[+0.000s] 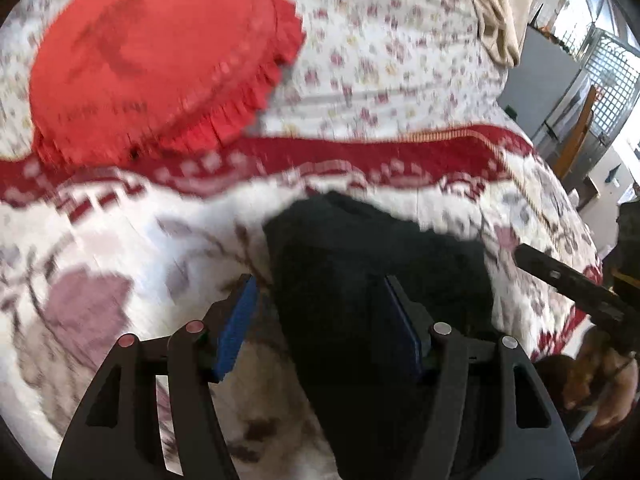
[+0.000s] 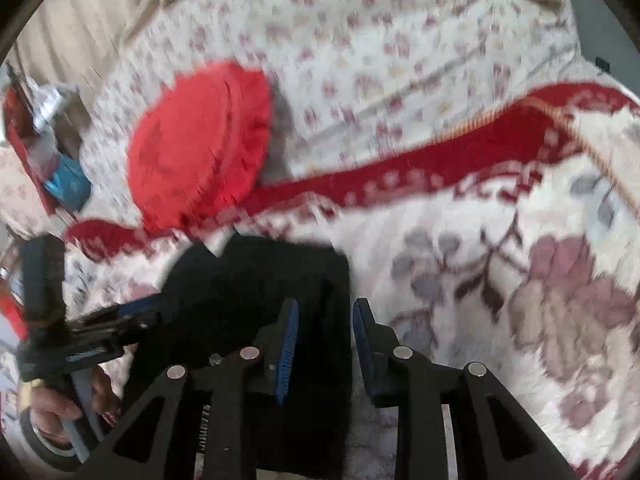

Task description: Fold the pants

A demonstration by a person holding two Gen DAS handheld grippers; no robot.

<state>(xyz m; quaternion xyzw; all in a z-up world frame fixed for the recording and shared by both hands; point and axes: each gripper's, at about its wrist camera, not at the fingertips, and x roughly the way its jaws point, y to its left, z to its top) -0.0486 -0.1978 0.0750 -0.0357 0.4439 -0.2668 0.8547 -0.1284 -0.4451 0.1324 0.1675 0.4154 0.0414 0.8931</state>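
The red round cushion (image 1: 156, 68) at far left carries dark lettering too blurred to read. The left gripper (image 1: 320, 320) stands wide open over the black pants (image 1: 360, 264), which lie bunched on the floral blanket (image 1: 100, 248) nearby. The right gripper (image 2: 325, 344) has its jaws narrowly apart, pads pressing nothing, the pants' edge beneath them.

Matt black cloth pants (image 1: 360, 280) – on a fluffy woven blanket (image 1: 120, 240) – beside a ruffled red fabric cushion (image 1: 152, 60).
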